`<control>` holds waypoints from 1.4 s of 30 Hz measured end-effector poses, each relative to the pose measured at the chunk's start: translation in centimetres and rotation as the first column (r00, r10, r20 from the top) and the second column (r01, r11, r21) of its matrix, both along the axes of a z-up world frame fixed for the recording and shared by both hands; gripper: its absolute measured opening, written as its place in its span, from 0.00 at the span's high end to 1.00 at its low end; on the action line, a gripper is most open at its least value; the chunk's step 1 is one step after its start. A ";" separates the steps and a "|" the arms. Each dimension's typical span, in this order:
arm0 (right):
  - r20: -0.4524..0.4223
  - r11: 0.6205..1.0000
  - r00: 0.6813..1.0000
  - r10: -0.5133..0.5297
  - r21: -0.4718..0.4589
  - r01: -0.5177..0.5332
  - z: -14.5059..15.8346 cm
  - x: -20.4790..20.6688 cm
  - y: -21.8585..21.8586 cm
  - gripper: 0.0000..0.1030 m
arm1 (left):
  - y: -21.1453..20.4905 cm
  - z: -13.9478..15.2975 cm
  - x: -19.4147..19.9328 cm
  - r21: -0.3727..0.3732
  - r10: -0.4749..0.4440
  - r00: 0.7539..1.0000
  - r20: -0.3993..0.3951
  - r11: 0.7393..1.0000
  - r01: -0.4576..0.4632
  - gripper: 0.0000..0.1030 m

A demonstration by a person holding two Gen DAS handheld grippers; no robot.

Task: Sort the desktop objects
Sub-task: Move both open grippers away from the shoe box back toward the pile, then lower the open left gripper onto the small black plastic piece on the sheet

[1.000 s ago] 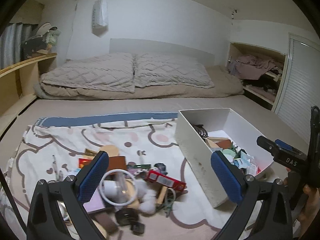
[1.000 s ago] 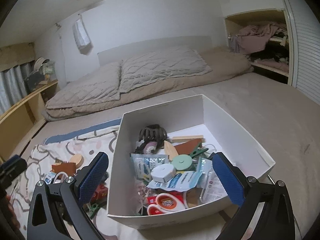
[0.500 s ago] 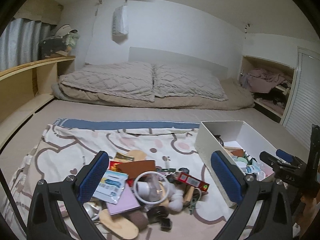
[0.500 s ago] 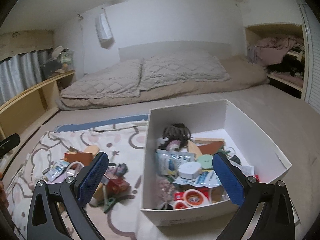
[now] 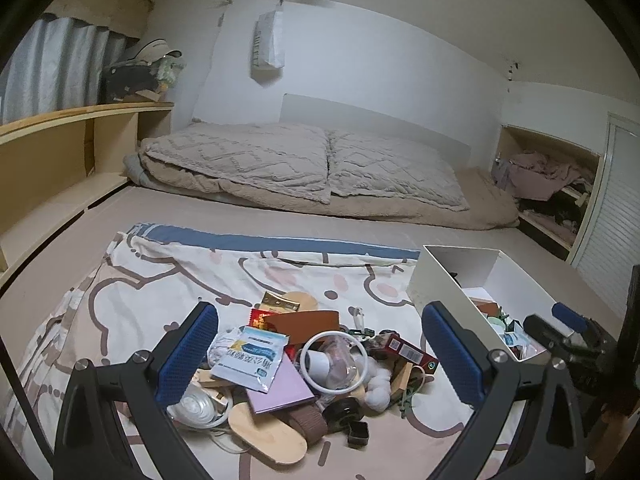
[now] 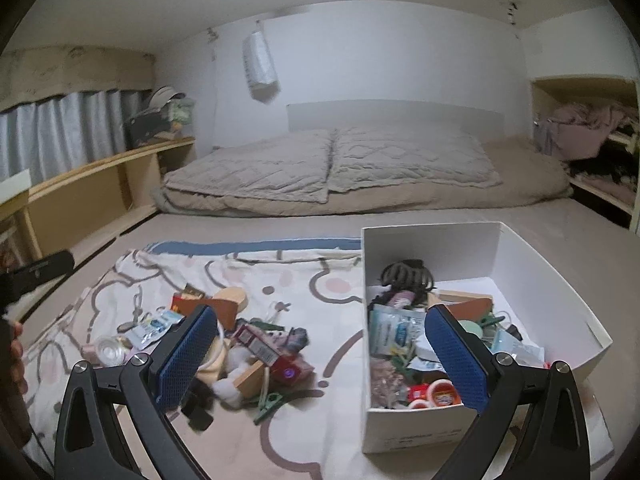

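Observation:
A heap of small objects (image 5: 304, 364) lies on a patterned cloth (image 5: 132, 300) on the bed: a white packet (image 5: 250, 356), a white ring (image 5: 334, 362), a red box (image 5: 408, 354), cotton balls (image 5: 378, 384). My left gripper (image 5: 320, 360) is open and empty above the heap. A white box (image 6: 484, 240) to the right holds several sorted items. My right gripper (image 6: 322, 360) is open and empty, between the heap (image 6: 248, 352) and the box. The box also shows in the left wrist view (image 5: 440, 276).
Pillows and a folded duvet (image 5: 320, 172) lie at the head of the bed. A wooden shelf (image 5: 52, 148) runs along the left side. An alcove with clothes (image 5: 548, 180) is at the right. The right gripper's body (image 5: 568, 340) shows beside the box.
Both grippers have pulled back and swung left. The heap now sits centred under the left gripper, and the box has shifted right in both views. Both stay open.

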State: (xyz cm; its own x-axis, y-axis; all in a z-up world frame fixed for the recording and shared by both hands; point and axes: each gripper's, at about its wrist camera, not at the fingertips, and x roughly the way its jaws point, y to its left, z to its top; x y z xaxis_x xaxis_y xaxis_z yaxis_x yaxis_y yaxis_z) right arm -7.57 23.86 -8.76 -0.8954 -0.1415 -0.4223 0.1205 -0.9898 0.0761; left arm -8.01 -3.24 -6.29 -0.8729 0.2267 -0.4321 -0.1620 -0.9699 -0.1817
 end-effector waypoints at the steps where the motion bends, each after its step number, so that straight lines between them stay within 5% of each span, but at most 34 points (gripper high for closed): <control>1: 0.001 1.000 1.000 0.007 0.006 -0.007 -0.1 0.1 -0.3 0.00 | -0.1 -0.1 0.0 0.001 0.003 1.000 0.001 1.000 -0.003 0.00; 10: 0.051 0.985 0.995 0.084 0.144 -0.091 -2.8 0.2 -4.7 0.00 | -0.6 -2.4 -0.4 -0.067 0.029 0.997 0.072 0.997 -0.025 0.00; 20: 0.116 0.922 0.985 0.127 0.353 -0.161 -7.1 -0.3 -8.9 0.00 | 0.9 -7.3 -1.5 -0.186 0.025 0.977 0.212 0.982 0.016 0.01; 31: 0.227 0.885 0.957 0.180 0.387 -0.258 -10.8 -1.7 -10.7 0.00 | 3.3 -12.6 -2.6 -0.332 0.013 0.940 0.340 0.937 0.107 0.01; 42: 0.266 0.851 0.944 0.197 0.431 -0.299 -12.9 -2.6 -11.3 0.00 | 4.1 -15.6 -3.8 -0.378 0.017 0.910 0.414 0.913 0.155 0.01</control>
State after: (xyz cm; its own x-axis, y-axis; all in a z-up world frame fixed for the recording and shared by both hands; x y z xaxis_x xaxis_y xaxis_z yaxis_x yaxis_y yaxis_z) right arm -10.22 12.53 -21.61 -0.7426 -0.0915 -0.6634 0.3992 -0.8559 -0.3288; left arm -11.83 0.88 -21.85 -0.5935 0.0159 -0.8047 -0.2281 -0.9621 0.1492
